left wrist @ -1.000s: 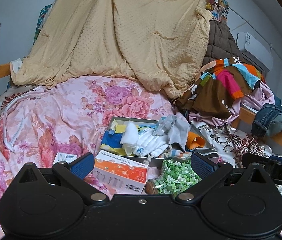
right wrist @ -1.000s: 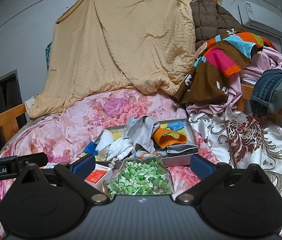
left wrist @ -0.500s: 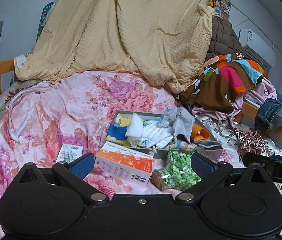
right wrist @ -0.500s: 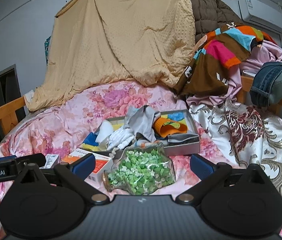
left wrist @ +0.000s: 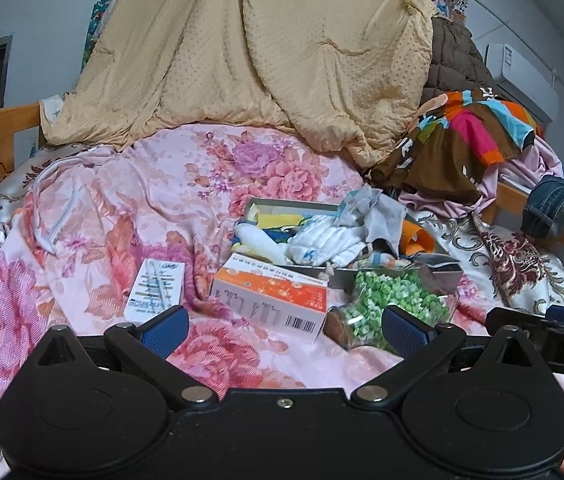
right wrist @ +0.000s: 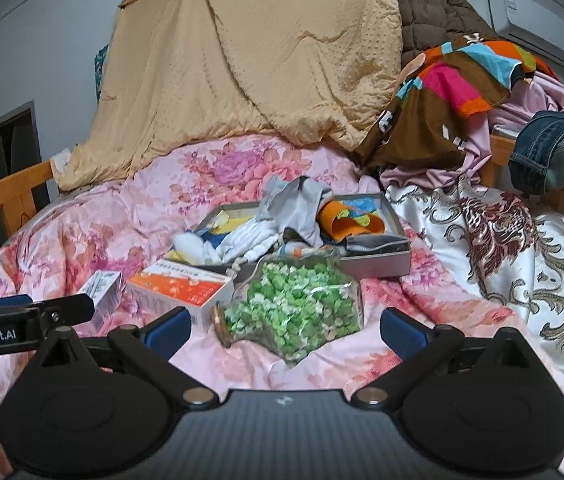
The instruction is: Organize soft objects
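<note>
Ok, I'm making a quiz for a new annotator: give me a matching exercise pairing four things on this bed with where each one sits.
Things:
1. glass jar of green paper stars
2. orange and white carton
3. white gloves
4. jeans

Places:
A. inside the grey box
B. draped over the wooden rail at far right
C. on its side on the floral quilt, between the right gripper's open fingers
D. flat on the quilt just left of the jar

Pairs: 1-C, 2-D, 3-A, 4-B
</note>
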The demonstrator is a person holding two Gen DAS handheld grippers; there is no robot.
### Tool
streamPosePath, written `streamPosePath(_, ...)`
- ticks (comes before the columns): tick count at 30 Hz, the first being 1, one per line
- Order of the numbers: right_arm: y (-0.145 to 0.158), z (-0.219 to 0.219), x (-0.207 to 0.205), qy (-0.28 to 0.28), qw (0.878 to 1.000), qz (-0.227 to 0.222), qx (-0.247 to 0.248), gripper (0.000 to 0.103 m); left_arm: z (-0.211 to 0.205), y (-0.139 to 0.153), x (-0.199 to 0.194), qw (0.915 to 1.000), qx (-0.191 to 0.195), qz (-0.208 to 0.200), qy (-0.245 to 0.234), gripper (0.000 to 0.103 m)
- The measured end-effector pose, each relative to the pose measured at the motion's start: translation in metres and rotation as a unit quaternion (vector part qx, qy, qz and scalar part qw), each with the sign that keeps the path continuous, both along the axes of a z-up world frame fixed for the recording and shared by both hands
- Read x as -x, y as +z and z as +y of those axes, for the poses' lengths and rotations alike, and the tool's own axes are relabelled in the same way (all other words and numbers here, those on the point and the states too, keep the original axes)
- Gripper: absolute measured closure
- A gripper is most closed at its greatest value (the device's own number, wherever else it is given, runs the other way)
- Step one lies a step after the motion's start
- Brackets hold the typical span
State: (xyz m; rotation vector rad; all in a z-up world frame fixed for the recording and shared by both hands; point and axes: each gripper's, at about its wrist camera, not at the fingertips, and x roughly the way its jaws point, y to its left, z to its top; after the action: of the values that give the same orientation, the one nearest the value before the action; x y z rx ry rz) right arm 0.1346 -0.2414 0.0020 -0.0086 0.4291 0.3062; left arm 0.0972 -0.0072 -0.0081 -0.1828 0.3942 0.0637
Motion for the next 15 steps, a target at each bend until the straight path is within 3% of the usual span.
streamPosePath(15, -0.014, 0.005, -0.002, -0.01, 1.0, 0.006, 0.009, 0.0, 0.003, -0.018, 0.004, 0.9997, -0.019, 0.018, 0.003, 0.001)
